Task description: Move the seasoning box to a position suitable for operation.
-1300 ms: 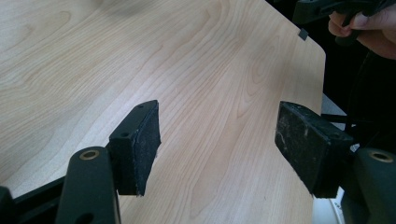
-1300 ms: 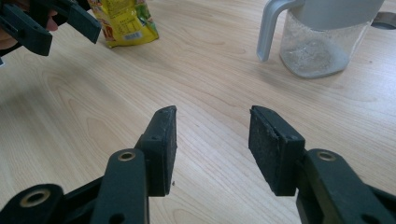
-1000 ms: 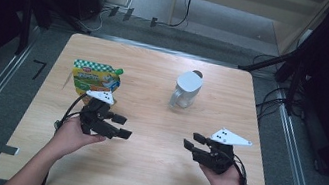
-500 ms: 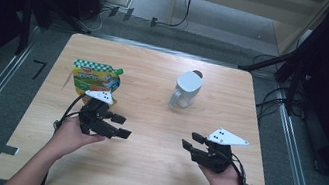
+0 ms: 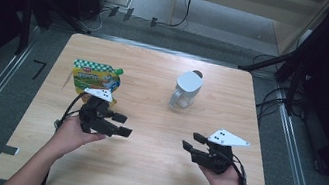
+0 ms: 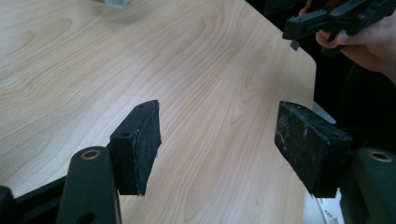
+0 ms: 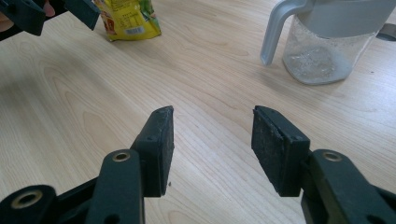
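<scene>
Fingers (image 7: 159, 140) of my right gripper (image 5: 190, 142) had just been opening, nothing between them, with the jug (image 7: 327, 42) ahead and rightward, while the left gripper (image 5: 121, 125) sat spread beside the pouch (image 5: 94, 76).

left forearm: comes in from the bottom left of the high view, angled up and to the right
left hand (image 5: 71, 130): wrapped round the back of its gripper, just above the table
left gripper (image 5: 122, 124): lies roughly level, pointing right; jaws stand wide apart, nothing between the pads
right hand (image 5: 225, 177): enters at the bottom right, cupping its gripper from below
right gripper (image 5: 192, 142): points left and a little away from the person; jaws parted and have just been opening, nothing between them
spacing: the two grippers face each other, well apart
</scene>
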The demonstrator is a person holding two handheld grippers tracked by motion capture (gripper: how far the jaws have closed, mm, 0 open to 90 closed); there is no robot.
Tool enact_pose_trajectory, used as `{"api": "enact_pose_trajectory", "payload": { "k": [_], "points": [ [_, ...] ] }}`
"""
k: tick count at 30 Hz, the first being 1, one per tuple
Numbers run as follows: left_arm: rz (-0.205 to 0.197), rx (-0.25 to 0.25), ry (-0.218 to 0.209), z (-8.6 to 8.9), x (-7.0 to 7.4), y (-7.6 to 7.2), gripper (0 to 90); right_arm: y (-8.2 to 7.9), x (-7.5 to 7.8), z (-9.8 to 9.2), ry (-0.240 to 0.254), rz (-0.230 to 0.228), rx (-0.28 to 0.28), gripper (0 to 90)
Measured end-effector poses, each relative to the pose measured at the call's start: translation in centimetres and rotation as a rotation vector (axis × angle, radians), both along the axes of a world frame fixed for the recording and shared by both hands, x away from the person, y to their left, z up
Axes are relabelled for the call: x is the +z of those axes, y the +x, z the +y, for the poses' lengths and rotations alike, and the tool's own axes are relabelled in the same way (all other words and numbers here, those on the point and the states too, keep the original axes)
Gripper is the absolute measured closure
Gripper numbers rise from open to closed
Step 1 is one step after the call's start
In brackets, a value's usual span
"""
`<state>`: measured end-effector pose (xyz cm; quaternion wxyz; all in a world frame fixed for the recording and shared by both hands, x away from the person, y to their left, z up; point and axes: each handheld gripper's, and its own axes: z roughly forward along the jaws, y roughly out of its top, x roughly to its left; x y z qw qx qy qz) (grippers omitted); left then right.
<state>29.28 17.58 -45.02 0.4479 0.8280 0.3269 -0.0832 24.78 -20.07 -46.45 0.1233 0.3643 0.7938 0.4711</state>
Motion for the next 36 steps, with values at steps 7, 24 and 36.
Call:
{"api": "enact_pose_trajectory", "payload": {
  "k": [7, 24, 36],
  "points": [
    [-0.004, -0.004, 0.01, -0.2, 0.0, 0.0, 32.1, 0.0, 0.0, -0.2, -0.003, 0.0, -0.009, 48.0],
    [-0.021, 0.027, 0.048, 0.4, 0.0, -0.2, 32.3, 4.8, 2.1, 0.0, 0.0, -0.04, -0.054, 42.9],
    [-0.007, 0.044, 0.024, 1.2, -0.2, -0.7, 32.4, 13.5, -0.3, 0.5, 0.019, 0.029, -0.105, 18.5]
  ]
}}
